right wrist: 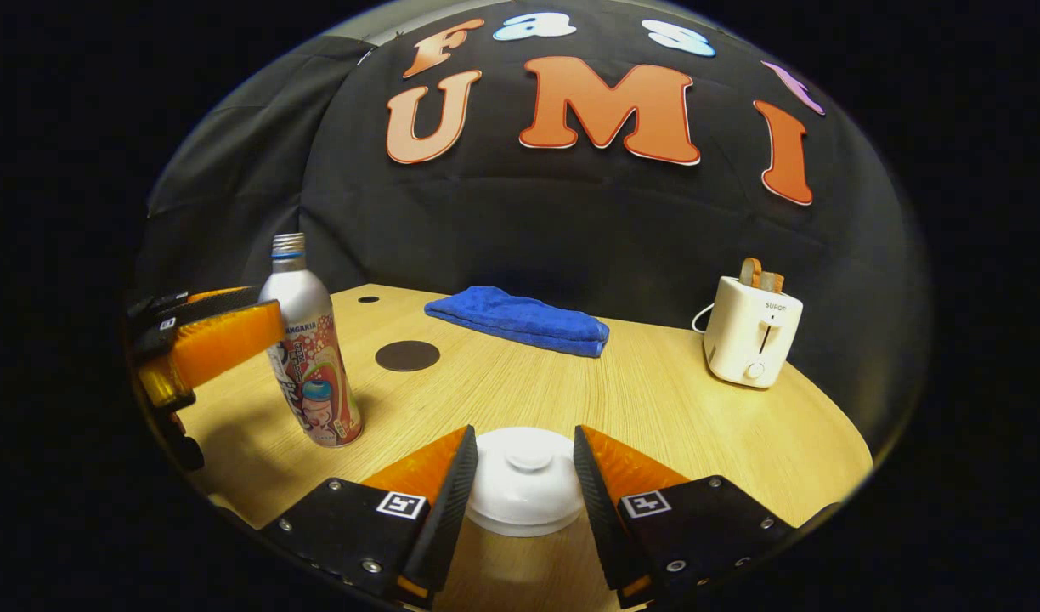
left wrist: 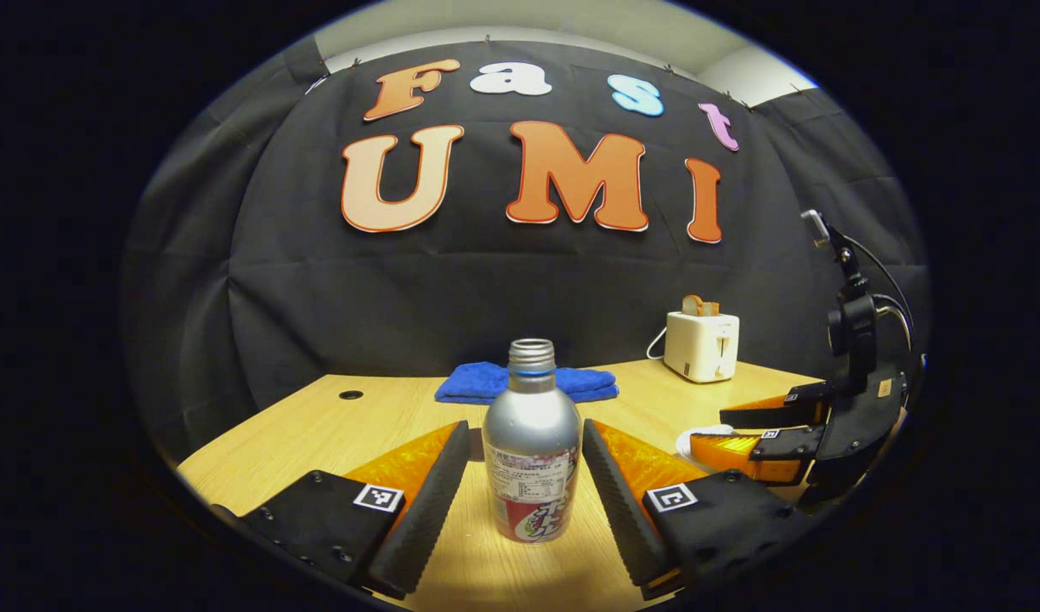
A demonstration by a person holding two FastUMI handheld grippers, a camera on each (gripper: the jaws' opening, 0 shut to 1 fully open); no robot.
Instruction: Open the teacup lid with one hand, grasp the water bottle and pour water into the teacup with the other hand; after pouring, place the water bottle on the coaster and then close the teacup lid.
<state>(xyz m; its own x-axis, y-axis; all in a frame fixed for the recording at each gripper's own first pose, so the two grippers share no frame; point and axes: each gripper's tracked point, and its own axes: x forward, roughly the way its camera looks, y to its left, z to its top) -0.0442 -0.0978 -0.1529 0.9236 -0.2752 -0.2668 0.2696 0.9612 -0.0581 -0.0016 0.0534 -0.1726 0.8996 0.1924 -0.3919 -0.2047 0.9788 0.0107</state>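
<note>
Straddling the uncapped silver metal water bottle [left wrist: 531, 442] on the pale wooden tabletop [left wrist: 375, 416], our left gripper [left wrist: 520, 476] stands open, ready to grasp; our right gripper [right wrist: 522, 484], also unclosed, flanks the white domed teacup lid [right wrist: 526, 478] for lifting.

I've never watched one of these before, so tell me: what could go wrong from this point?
The bottle stands uncapped between the left tool's open fingers; an off-centre squeeze could tip it and spill.

The right tool straddles the white lid, which looks smooth and domed, so it might slip when lifted.

The coaster lies near the blue cloth, so the bottle could catch on it when set down.
</note>
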